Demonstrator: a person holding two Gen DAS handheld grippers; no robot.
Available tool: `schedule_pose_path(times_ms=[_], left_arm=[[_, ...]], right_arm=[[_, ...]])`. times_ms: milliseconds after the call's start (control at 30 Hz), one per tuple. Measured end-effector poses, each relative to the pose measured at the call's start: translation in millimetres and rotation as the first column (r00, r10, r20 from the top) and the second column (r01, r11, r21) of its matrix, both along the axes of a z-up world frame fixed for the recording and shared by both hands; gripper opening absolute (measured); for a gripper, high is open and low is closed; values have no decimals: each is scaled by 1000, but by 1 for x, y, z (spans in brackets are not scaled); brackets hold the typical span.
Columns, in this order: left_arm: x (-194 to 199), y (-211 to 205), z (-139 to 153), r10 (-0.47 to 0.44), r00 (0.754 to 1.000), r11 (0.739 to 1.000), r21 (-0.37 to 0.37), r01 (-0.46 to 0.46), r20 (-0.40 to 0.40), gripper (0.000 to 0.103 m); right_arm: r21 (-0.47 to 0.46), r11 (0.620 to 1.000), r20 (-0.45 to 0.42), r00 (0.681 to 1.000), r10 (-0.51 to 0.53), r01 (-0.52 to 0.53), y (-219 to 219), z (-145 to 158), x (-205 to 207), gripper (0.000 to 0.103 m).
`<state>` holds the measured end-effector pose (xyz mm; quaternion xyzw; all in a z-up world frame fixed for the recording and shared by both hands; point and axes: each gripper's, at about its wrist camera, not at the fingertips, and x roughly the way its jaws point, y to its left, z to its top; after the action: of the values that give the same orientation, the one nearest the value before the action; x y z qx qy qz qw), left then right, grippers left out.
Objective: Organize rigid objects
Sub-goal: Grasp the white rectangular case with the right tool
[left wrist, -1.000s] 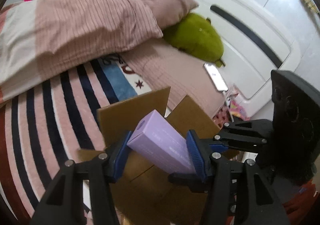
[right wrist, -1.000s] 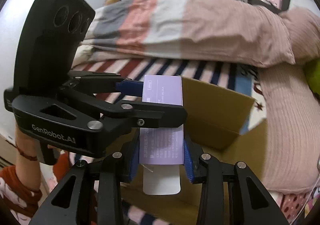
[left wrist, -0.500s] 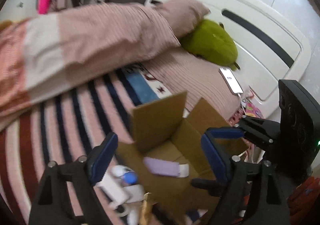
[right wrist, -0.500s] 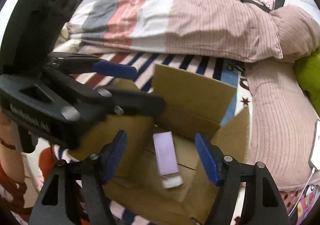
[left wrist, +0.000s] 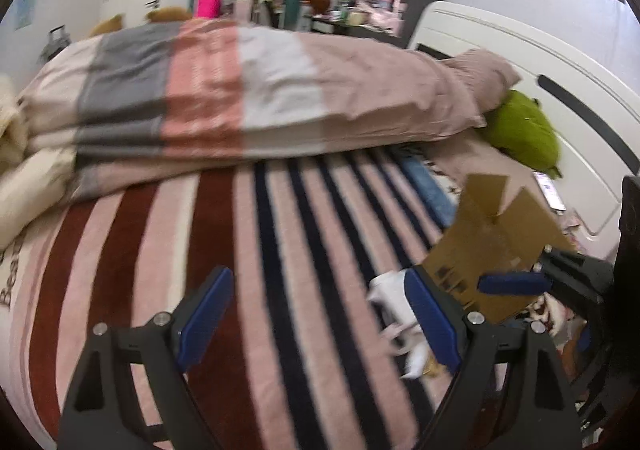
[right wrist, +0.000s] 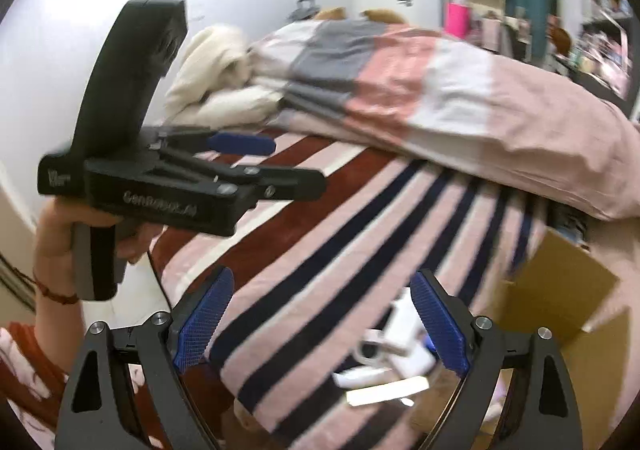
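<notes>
The left gripper (left wrist: 320,324) and right gripper (right wrist: 322,324) had just been opening and stood spread, nothing between their jaws; blurred white items (right wrist: 394,346) lay on the striped blanket (left wrist: 224,250) just beside the cardboard box (left wrist: 496,246); its contents were hidden.

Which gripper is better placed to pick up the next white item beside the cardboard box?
Probably the right gripper: open and empty, with the white items low between its fingers. The left gripper, also open, faces bare striped blanket.
</notes>
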<state>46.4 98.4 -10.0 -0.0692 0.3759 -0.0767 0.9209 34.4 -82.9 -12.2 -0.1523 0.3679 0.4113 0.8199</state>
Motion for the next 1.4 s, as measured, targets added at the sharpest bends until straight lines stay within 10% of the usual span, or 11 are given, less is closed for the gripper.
schedule_pose_path(times_ms=[200,433,700,967,1267,1400], left_arm=[[-10,17,-42,10,999,999,-31,-11,-31,86],[-10,12,-59,-20,999,998,-56,18,-35,86],[-10,13,-61,-11,999,999,-51,9,-35,86],[-6,10,-64,-38,998,995,-95,34,-45,86],[6,-5,-38,-128,992,966,-226,126,10,85],[13,-26,-10,-176,982,956,-228,188,69,63]], right_arm=[[-94,990,-81,990,-116,108,19,-72,9,64],[-308,885,10,932,-363,348,-4,-142,63,58],[-322,866,-81,900,-427,382,-25,-164,97,31],[-273,905,-63,933,-355,326,-18,-150,76,31],[-65,995,-68,994,-82,77,30,-69,23,31],[-10,999,-45,998,-34,34,26,-32,10,31]])
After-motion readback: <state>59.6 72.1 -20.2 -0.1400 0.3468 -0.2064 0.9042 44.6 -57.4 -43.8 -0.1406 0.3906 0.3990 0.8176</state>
